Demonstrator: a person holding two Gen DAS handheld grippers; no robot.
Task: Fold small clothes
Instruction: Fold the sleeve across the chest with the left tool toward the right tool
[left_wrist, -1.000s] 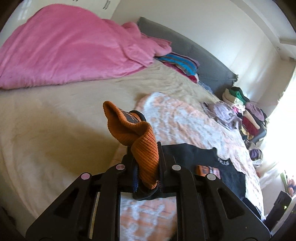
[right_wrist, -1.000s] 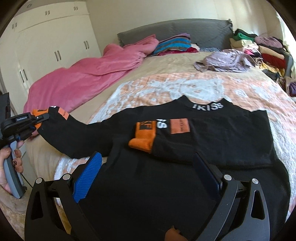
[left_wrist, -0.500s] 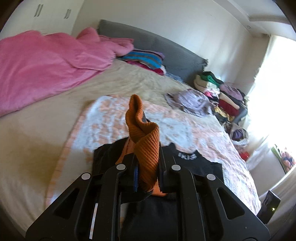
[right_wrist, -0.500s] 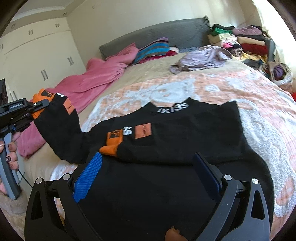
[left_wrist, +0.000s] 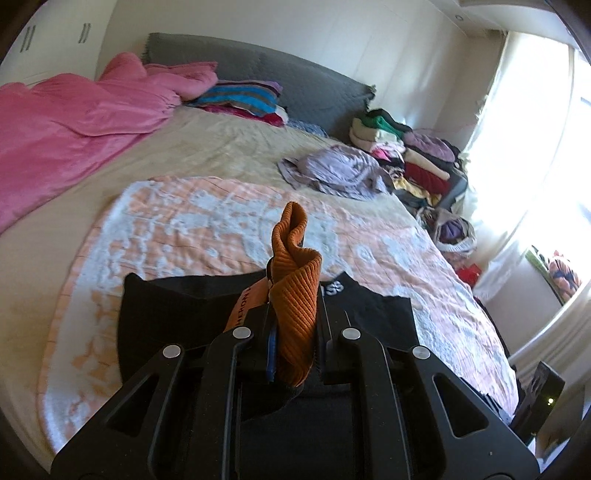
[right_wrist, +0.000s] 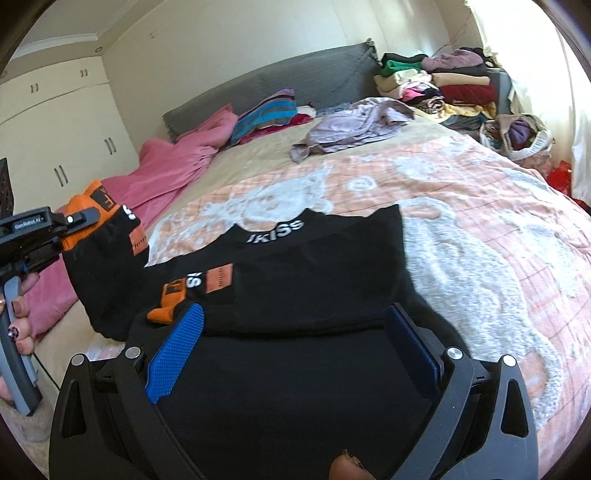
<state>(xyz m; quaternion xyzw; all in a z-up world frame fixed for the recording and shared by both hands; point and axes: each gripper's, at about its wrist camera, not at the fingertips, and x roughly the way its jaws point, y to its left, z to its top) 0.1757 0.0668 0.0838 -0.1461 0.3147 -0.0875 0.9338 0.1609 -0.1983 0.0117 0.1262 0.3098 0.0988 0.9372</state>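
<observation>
A black sweater (right_wrist: 303, 280) with a white-lettered collar lies flat on the patterned peach blanket (right_wrist: 461, 221). Its right sleeve is folded across the chest, its orange cuff (right_wrist: 171, 301) near my right gripper's blue pad. My left gripper (left_wrist: 295, 332) is shut on the other sleeve's orange ribbed cuff (left_wrist: 295, 291), which sticks up between its fingers. In the right wrist view that left gripper (right_wrist: 70, 225) holds the sleeve lifted at the sweater's left side, with a hand on the handle. My right gripper (right_wrist: 295, 332) is open, hovering over the sweater's lower body with nothing between its fingers.
A pink duvet (left_wrist: 66, 122) covers the bed's far left. A lilac garment (left_wrist: 332, 170) lies crumpled beyond the blanket. Striped folded clothes (left_wrist: 243, 98) sit by the grey headboard (left_wrist: 258, 70). A pile of clothes (right_wrist: 443, 85) and a basket (right_wrist: 517, 136) stand at the right.
My left gripper has carried the orange-cuffed sleeve up and inward over the sweater body. The right gripper's view has swung right and tilted; its jaws stay open.
</observation>
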